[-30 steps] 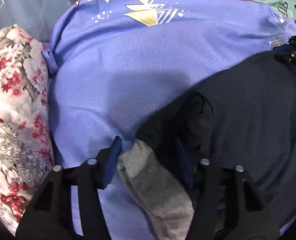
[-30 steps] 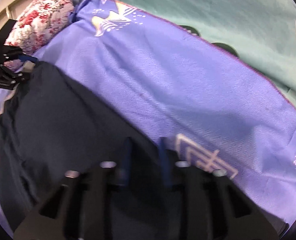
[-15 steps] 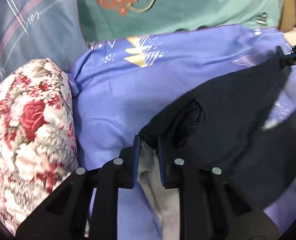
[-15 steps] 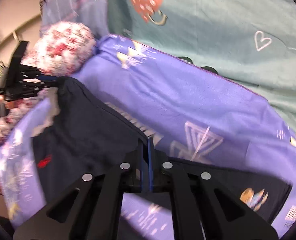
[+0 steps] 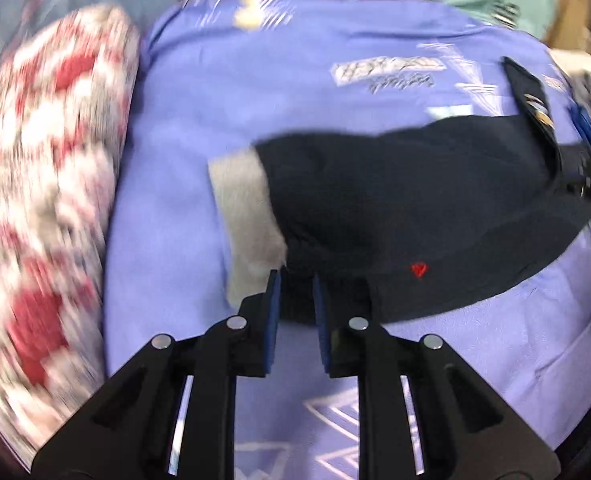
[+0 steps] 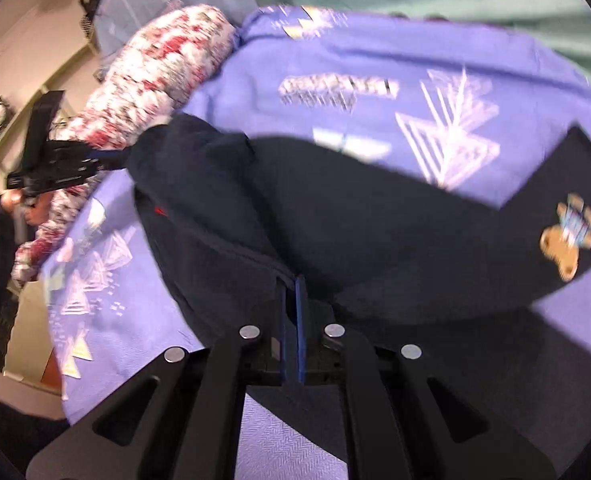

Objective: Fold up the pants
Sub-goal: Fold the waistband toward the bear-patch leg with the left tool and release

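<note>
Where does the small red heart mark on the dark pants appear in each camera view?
Left wrist: red heart low centre on the dark pants, right of the left gripper.
Right wrist: blurred red mark, left of centre.
Shared landmark: floral pillow.

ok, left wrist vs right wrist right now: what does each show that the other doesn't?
Left wrist only: the grey inner lining at the waist, and the left gripper with its jaws clamped on the waistband.

Right wrist only: a bear patch on the pant leg, and the room wall.

Both: dark navy pants, purple patterned bedsheet, red floral pillow, and the right gripper.
</note>
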Demonstrator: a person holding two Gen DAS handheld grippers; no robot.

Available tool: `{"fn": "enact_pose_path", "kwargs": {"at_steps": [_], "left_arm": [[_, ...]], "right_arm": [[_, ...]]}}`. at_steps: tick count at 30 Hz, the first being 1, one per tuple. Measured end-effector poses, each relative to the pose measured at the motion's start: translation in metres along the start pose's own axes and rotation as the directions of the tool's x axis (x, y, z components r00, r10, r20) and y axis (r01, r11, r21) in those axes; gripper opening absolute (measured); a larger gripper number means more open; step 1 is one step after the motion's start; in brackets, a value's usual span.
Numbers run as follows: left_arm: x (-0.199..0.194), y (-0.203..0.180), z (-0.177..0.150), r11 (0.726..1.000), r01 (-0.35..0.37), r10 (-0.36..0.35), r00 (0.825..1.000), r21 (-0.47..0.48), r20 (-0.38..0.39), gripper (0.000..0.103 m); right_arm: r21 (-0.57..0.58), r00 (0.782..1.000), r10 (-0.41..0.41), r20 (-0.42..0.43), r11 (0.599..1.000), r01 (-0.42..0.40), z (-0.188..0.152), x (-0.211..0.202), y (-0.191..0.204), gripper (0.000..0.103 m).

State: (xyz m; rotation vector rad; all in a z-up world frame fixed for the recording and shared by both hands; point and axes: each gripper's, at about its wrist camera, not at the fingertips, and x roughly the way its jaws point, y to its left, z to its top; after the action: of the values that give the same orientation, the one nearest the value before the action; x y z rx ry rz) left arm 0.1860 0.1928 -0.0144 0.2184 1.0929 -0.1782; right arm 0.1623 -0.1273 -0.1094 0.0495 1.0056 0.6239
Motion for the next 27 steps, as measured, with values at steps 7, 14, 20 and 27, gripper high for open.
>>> {"fn": "enact_pose_path", "kwargs": {"at_steps": [7, 14, 20, 27], "left_arm": [[-0.004, 0.02, -0.011, 0.937, 0.032, -0.037, 0.999, -0.349, -0.008, 0.068], [-0.003, 0.037, -0.002, 0.845, -0.012, -0.014, 0.999, -0.534, -0.046, 0.077], [0.026, 0.02, 0.001, 0.784, -0.009, -0.081, 0.99, -0.62, -0.116, 0.064], [0.039, 0.004, 0.008, 0.782, -0.055, -0.053, 0.987, -0.621, -0.154, 0.045]], "right_arm": [[0.09, 0.999, 0.013, 0.043, 0.996, -0.017, -0.01, 0.006, -0.002, 0.032], [0.107, 0.974, -0.152, 0.169, 0.985, 0.135, -0.015, -0.029, -0.021, 0.044], [0.284, 0.937, -0.299, 0.184, 0.928, 0.24, -0.026, -0.053, -0.074, 0.057], [0.291, 0.931, -0.3, 0.21, 0.928, 0.233, -0.026, -0.057, -0.075, 0.057]]}}
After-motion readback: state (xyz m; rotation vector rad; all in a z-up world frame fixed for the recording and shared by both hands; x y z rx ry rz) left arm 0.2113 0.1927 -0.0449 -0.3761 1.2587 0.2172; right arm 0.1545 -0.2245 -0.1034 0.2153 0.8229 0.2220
